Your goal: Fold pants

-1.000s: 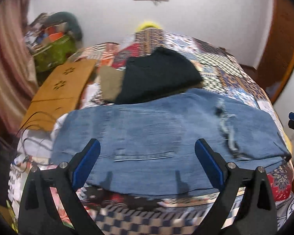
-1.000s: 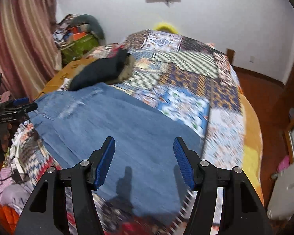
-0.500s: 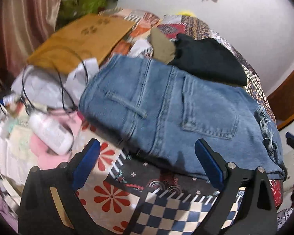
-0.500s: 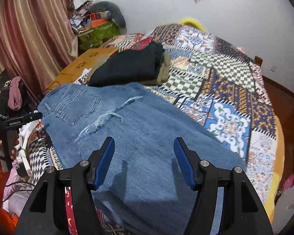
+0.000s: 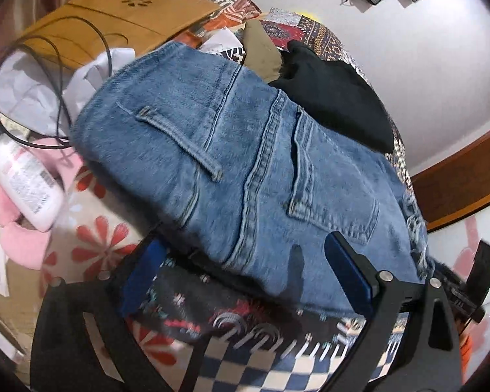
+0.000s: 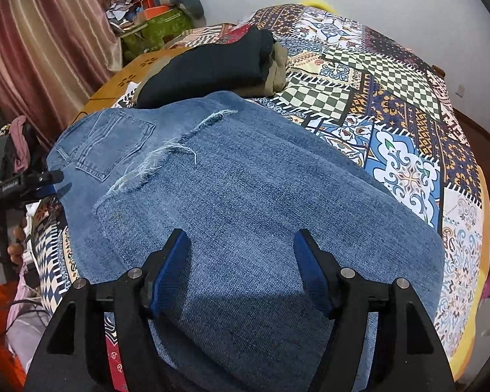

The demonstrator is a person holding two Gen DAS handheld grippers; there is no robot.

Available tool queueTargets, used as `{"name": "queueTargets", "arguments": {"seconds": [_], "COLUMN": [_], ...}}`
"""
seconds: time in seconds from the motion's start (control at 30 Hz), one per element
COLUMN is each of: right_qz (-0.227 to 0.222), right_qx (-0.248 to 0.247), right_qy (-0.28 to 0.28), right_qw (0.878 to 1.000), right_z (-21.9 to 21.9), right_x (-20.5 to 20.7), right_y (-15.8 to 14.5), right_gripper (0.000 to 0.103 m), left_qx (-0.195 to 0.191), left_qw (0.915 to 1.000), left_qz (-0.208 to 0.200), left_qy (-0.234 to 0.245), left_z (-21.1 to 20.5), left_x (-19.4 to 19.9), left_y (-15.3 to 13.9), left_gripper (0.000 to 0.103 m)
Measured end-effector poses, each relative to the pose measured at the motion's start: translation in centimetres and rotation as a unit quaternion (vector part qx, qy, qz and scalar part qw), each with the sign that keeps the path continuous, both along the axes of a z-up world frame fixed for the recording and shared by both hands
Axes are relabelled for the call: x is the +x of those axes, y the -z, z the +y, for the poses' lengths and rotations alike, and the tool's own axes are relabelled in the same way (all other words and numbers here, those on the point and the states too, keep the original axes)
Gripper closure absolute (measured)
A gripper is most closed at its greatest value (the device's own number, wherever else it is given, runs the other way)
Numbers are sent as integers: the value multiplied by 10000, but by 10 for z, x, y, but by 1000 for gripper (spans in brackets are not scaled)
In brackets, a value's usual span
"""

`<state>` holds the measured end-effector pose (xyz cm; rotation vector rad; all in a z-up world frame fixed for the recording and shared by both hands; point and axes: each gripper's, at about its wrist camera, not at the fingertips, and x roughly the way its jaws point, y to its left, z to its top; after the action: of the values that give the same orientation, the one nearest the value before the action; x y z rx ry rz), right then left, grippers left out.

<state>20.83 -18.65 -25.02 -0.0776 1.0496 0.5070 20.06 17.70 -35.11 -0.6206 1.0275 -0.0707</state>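
Blue jeans (image 5: 232, 150) lie folded across the patchwork bed, waistband and back pocket toward the left, a frayed hem (image 6: 166, 150) on top. My left gripper (image 5: 241, 254) is open and low over the near edge at the seat, with the denim's edge between its blue fingers (image 5: 346, 271) and nothing pinched. My right gripper (image 6: 241, 245) hovers over the folded leg end (image 6: 277, 215). Its jaws are opening, with denim below them and nothing gripped. Each gripper shows in the other's view: the right gripper (image 5: 480, 277) at the far right, and the left gripper (image 6: 23, 186), held by a hand, at the far left.
A folded black garment (image 6: 212, 65) rests on an olive one just behind the jeans. To the left are a wooden board (image 5: 121, 16), black cables (image 5: 58, 65), a white bottle (image 5: 23, 179) and pink cloth (image 5: 19, 241). The bedspread (image 6: 392, 104) runs on to the right.
Both grippers have come down and closer to the jeans. The left one rolled and swung toward the waistband end. The right one's jaws stand a little wider.
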Motion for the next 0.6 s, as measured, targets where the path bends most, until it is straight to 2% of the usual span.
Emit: {"name": "queueTargets", "arguments": {"seconds": [0.17,0.23,0.37,0.5,0.6], "right_qz": [19,25,24,12,8], "right_qx": [84,137,187,221,258], "right_qy": [-17,-13,-22,-34,-26], "right_qw": [10000,9999,9998,9997,9997], "right_z": [-2,-3,-4,-5,-5], "right_x": [1,1,1,0,0], "right_y": [1,2,3,3,3], "right_gripper": [37,37,37,37,37], "left_qx": [-807,-964,-939,-1112,-994], "left_qw": [9958,9937,9929,9915,9932], "left_qz": [16,38,155,258,248], "left_qy": [-434,-576,-711,-620,-558], "left_z": [22,27,25,17,10], "left_x": [11,13,16,10,5], "left_y": [7,8,6,6,4], "left_gripper": [5,5,5,5,5]}}
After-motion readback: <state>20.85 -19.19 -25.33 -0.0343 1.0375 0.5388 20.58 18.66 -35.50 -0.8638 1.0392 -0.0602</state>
